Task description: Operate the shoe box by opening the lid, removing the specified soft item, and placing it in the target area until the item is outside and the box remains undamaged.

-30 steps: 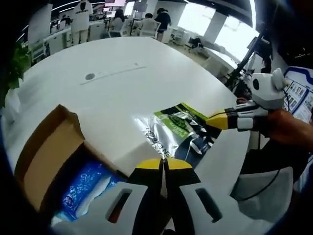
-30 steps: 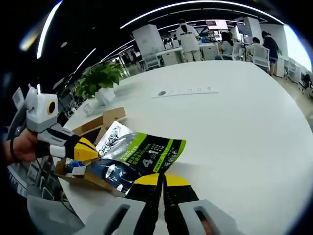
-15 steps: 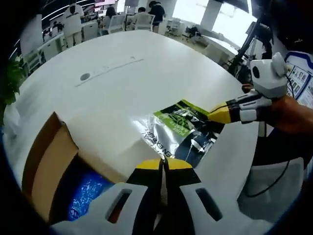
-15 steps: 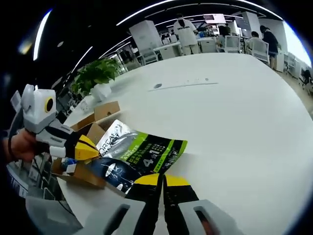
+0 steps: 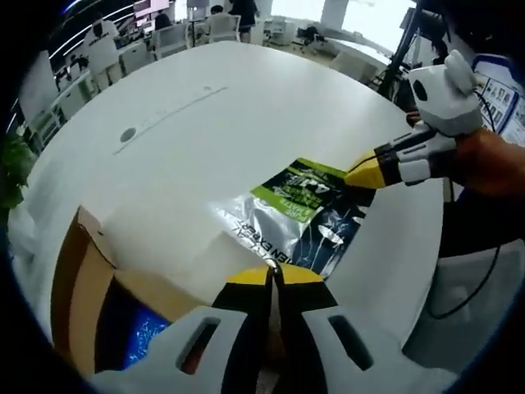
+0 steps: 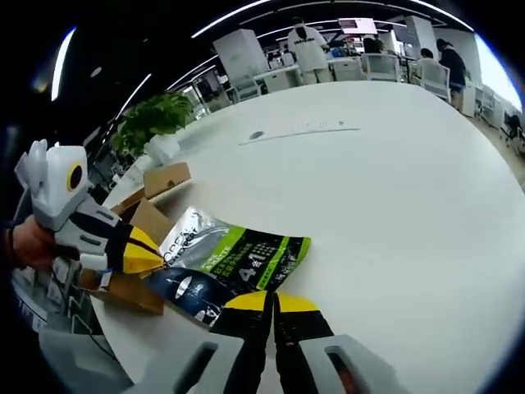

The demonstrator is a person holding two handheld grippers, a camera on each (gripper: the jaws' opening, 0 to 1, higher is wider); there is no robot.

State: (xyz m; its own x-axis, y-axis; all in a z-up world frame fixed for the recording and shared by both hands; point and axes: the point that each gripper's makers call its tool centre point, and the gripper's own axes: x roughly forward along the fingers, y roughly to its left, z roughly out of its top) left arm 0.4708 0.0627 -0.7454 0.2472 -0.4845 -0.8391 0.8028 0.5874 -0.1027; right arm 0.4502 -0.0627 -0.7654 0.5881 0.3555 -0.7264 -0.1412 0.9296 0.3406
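A soft foil pouch (image 5: 299, 212), silver, green and black with print, hangs stretched low over the white table (image 5: 180, 123). My left gripper (image 5: 275, 276) is shut on its near edge. My right gripper (image 5: 362, 171) comes in from the right and is shut on the opposite edge. In the right gripper view the pouch (image 6: 234, 263) lies between my right gripper (image 6: 273, 302) and the left gripper (image 6: 146, 254). The open cardboard shoe box (image 5: 82, 295) sits at the lower left with a blue packet (image 5: 143, 338) inside. Its brown flaps (image 6: 166, 178) stand open.
A potted plant (image 6: 152, 119) stands beyond the box near the table's edge. A round grommet (image 5: 127, 134) and a thin line mark the table's middle. A grey chair (image 5: 463, 316) is off the table's edge. People and desks fill the background.
Both grippers have carried the pouch a little further from the box and out over the table. The box has slid lower and further left in the left gripper view.
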